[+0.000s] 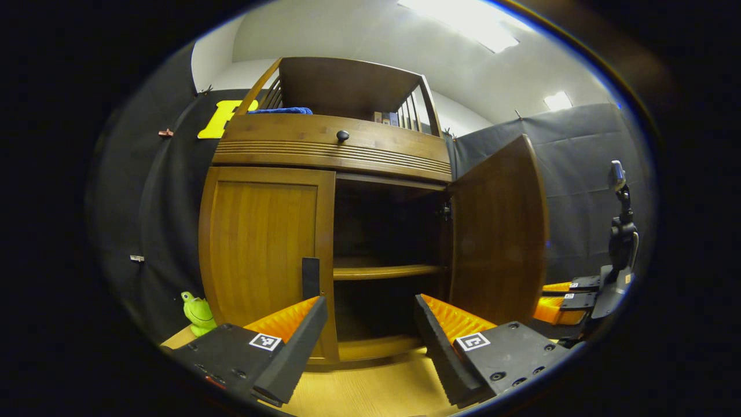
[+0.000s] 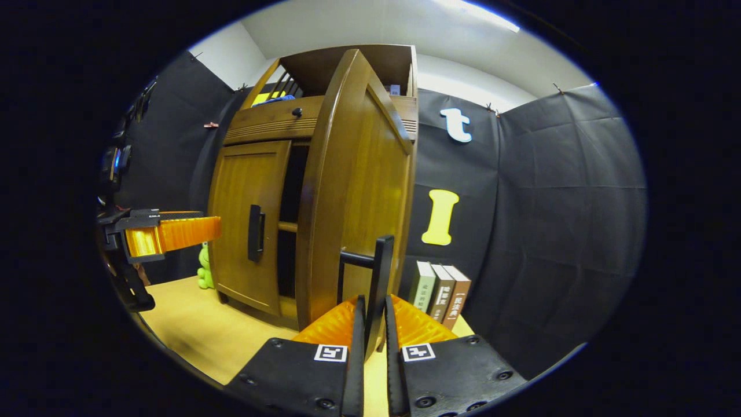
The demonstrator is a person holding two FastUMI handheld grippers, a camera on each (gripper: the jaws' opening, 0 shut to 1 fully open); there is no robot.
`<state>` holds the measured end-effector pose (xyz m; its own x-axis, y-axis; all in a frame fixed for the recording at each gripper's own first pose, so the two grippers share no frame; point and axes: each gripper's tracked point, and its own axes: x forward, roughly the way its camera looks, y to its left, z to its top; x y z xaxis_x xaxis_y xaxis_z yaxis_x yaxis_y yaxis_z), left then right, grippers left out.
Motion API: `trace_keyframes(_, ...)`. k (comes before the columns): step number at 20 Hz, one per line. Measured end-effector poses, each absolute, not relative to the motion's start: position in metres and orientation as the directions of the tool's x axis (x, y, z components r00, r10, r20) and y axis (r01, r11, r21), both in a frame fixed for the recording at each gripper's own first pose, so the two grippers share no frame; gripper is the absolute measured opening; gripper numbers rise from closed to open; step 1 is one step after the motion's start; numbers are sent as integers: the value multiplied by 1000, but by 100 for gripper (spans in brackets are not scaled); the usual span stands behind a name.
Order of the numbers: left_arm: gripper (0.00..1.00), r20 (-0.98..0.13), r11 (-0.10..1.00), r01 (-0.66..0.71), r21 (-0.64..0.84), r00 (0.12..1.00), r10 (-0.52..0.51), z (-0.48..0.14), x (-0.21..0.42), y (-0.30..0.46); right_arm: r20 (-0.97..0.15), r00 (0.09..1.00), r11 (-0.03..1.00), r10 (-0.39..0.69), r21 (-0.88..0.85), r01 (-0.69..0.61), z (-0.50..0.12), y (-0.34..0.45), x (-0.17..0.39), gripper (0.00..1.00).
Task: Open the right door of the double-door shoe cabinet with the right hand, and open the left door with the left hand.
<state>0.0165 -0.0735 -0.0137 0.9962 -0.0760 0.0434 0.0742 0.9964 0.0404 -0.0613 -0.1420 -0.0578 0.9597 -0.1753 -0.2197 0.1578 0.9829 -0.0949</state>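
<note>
Black cloth wall (image 2: 550,197) encloses the booth; white ceiling with lit panel (image 1: 463,23) at 12 o'clock. Light wood desk (image 2: 191,330) below. Green toy frog (image 1: 198,313) at 8 o'clock; three upright books (image 2: 440,292) against the cloth.

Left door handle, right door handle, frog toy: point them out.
Left door handle (image 2: 255,233): right gripper view, mid-bar.
Right door handle (image 2: 379,272): right gripper view, upright bar.
Frog toy (image 1: 198,313): left gripper view, head.

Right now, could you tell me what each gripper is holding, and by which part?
The right gripper clamps the open right door by its black handle. The left gripper is open, holding nothing.
</note>
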Motion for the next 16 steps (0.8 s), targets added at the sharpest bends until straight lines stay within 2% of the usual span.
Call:
trace_keyframes(4,92,78,998,40,45,996,-43,-10,35,-75,-212,958,981,-192,-79,179,-57,-159,-66,14)
trace_keyframes(9,94,41,997,-12,79,999,9,-29,59,-62,-224,949,976,-220,-40,216,-61,-187,-82,9)
trace_keyframes(11,94,45,995,-56,81,998,52,-30,67,-51,-214,940,964,-266,-42,263,-58,-205,-93,8)
trace_keyframes(12,94,54,995,-74,71,996,70,-27,72,-47,-202,932,953,-301,-54,297,-55,-214,-101,5)
trace_keyframes(13,92,61,995,-83,59,995,80,-26,78,-44,-183,922,940,-340,-67,333,-52,-224,-109,13)
trace_keyframes(15,94,62,995,-92,32,994,90,-26,86,-38,-165,927,941,-337,-48,334,-47,-221,-122,5)
trace_keyframes(16,94,61,995,-96,23,994,94,-26,90,-35,-162,938,952,-306,-28,306,-44,-210,-129,19)
